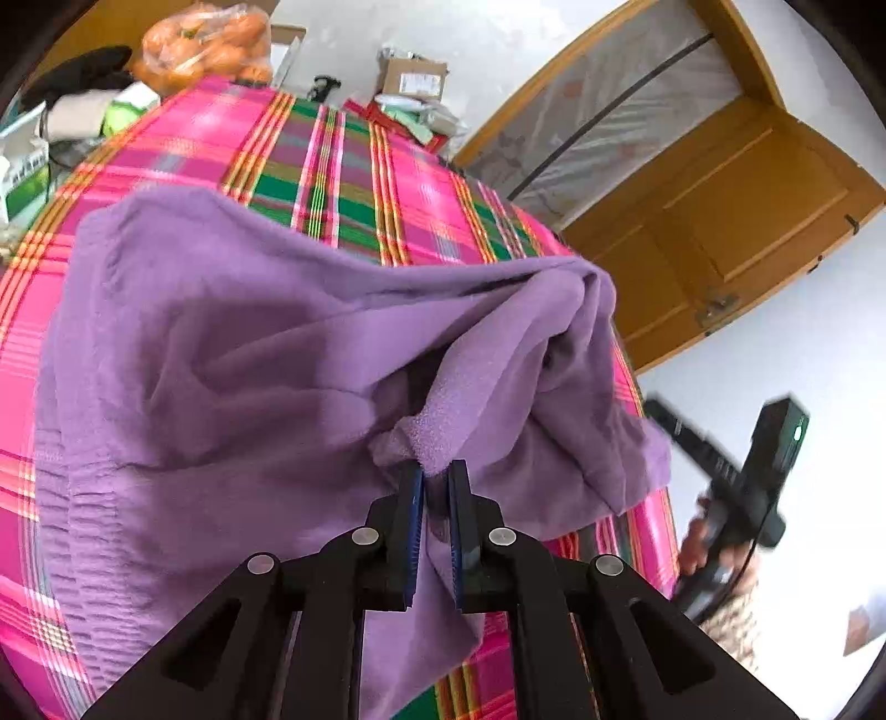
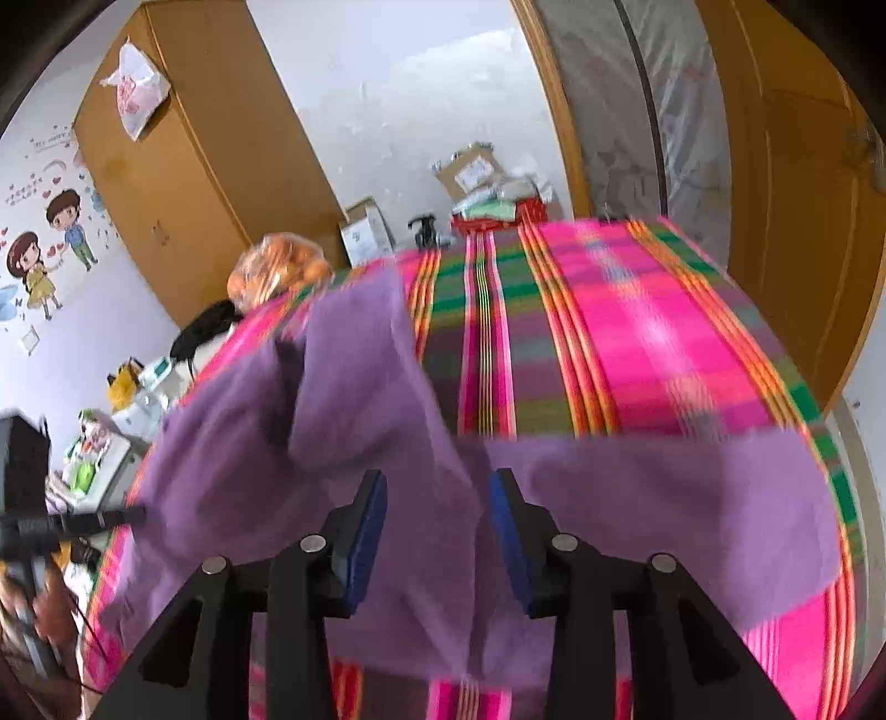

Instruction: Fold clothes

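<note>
Blurring softens the right wrist view, where the right gripper (image 2: 437,487) stands with jaws apart over the purple fleece garment (image 2: 343,443), its pads clear of the cloth. That fuzzy, rumpled garment lies on a pink plaid cloth (image 1: 343,183), partly draped past the near edge. The left gripper (image 1: 436,471) pinches a raised fold almost closed; a bag of oranges (image 1: 205,44) sits beyond.

Home bedroom, prob.: bed w/ pink plaid sheet (image 2: 653,343), wooden wardrobe (image 2: 183,166), wooden door (image 1: 736,221), cartoon couple wall stickers (image 2: 47,249), cardboard boxes (image 2: 470,169) + bag of oranges (image 1: 207,44) — edges blurry.
</note>
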The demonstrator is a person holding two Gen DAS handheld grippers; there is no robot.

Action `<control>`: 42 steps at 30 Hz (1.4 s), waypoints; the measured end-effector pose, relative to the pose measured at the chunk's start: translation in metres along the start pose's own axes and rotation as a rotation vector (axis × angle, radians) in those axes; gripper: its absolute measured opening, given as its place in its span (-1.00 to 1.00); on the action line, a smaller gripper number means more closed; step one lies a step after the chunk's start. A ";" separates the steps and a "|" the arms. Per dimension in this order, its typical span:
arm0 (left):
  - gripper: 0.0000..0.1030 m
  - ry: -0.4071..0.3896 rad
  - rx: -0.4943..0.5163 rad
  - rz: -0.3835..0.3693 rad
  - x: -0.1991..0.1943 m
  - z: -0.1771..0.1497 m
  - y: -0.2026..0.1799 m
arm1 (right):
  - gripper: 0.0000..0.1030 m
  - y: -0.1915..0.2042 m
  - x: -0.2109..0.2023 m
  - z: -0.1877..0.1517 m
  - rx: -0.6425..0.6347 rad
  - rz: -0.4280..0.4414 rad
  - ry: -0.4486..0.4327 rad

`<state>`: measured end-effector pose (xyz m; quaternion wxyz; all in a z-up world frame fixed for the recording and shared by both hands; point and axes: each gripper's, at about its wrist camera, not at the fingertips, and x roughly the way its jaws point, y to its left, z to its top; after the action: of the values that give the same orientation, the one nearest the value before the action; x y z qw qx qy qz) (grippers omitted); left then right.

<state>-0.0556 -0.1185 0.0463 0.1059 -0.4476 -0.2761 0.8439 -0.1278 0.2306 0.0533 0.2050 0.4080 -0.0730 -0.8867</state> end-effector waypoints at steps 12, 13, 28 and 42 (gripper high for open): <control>-0.84 0.031 0.087 0.016 0.019 -0.001 -0.027 | -0.50 0.015 0.021 -0.037 -0.070 -0.026 0.086; -0.84 0.039 0.084 0.020 0.022 -0.001 -0.026 | -0.65 0.016 0.020 -0.036 -0.080 -0.039 0.076; -0.84 0.094 0.042 0.045 0.045 -0.004 -0.015 | -0.92 0.001 0.012 0.035 -0.126 -0.192 -0.115; -0.84 0.117 0.015 0.018 0.062 0.000 -0.010 | -0.92 -0.033 0.052 0.096 -0.087 -0.351 -0.158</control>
<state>-0.0918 -0.0841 0.0086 0.1176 -0.4978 -0.2593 0.8193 -0.2405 0.2349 0.0712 0.0585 0.3341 0.0218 -0.9405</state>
